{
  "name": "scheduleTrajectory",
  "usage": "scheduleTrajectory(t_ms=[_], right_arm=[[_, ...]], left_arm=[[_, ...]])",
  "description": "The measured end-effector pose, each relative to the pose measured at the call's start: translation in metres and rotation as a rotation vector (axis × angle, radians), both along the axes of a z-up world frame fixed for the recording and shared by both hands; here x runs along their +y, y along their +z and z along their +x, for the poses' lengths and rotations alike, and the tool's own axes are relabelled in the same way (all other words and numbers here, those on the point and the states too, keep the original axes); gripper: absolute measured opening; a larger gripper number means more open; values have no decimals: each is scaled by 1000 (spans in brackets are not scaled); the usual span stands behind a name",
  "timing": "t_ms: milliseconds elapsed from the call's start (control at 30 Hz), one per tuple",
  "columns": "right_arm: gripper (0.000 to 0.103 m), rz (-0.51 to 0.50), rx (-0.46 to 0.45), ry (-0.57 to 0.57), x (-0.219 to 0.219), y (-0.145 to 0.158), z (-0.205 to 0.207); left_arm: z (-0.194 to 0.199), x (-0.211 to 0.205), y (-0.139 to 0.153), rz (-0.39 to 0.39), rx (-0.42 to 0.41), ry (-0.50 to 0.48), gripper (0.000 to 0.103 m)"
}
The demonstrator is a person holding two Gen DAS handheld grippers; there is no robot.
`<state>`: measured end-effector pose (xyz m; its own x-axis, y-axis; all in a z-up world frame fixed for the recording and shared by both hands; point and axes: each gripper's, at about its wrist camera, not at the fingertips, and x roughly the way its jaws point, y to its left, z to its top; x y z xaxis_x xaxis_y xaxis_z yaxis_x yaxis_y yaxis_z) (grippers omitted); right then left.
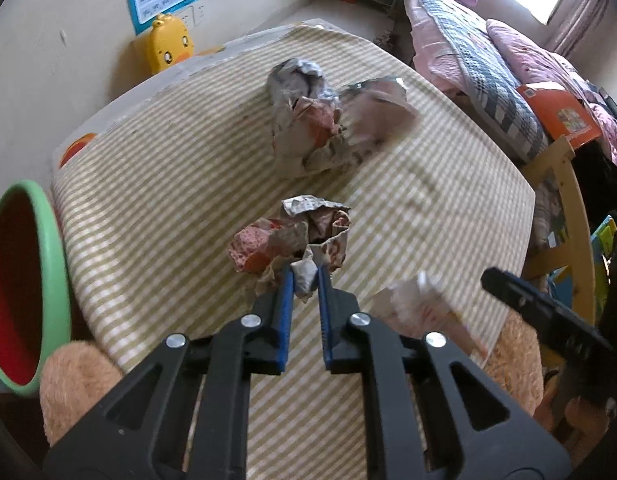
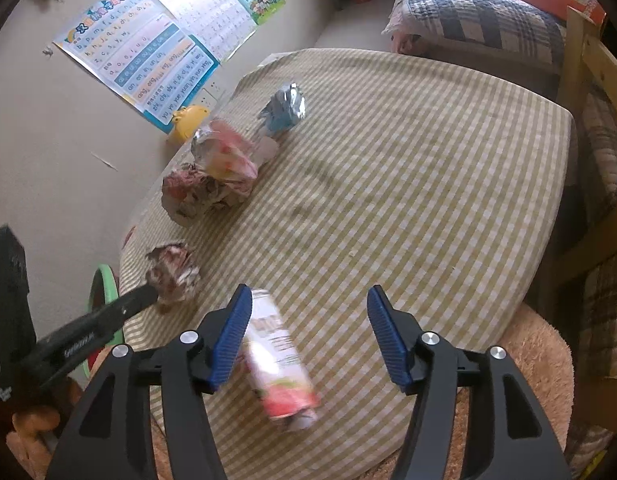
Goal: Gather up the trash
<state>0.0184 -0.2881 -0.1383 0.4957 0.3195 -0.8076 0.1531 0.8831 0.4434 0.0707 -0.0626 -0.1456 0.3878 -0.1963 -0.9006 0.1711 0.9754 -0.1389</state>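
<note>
My left hand-held gripper (image 1: 305, 280) is clamped on the near edge of a crumpled paper wad (image 1: 292, 240) on the desk (image 1: 428, 208); the green bin (image 1: 48, 264) lies to its left. My right hand-held gripper (image 2: 308, 332) stands apart, a carton (image 2: 278, 356) between its pads, long axis running away from me, touching only the left pad

My left claw (image 1: 305, 280), my right claw (image 2: 310, 332), black triangular frames, ribbed blue pads (image 2: 388, 340), silver screws (image 1: 251, 320)
</note>
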Motion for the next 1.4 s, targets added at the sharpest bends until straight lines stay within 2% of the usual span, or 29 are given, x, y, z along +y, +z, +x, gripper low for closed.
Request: scheduleTrajectory(t_ms=[133,200,333,433,667,1000,1100,1233,1400], right_arm=[[58,-7,0,10,3,0,1],[58,-11,6,18,6,0,1],[58,-17,13,36,10,0,0],[58,-28,20,58,13,0,-3],[58,-40,46,91,20,-7,-10],[58,-40,90,132,29,-18,-8],[58,-42,101,142,31,-21,-8],[58,-41,107,149,33,-24,-8],[58,-36,109,147,32,-25,-8]], left_arm=[[-5,9,2,3,-13,17,13],[-5,12,1,5,-14,28,16],[-5,17,-1,-5,-21,46,40],[-4,14,-4,4,-20,32,46],[-3,6,-19,35,5,-2,53],[-3,-1,-32,11,38,-29,51],[-4,-2,-31,-6,41,-41,38],[-6,-5,-31,20,37,-49,22],[-7,4,-29,-6,45,-22,14]])
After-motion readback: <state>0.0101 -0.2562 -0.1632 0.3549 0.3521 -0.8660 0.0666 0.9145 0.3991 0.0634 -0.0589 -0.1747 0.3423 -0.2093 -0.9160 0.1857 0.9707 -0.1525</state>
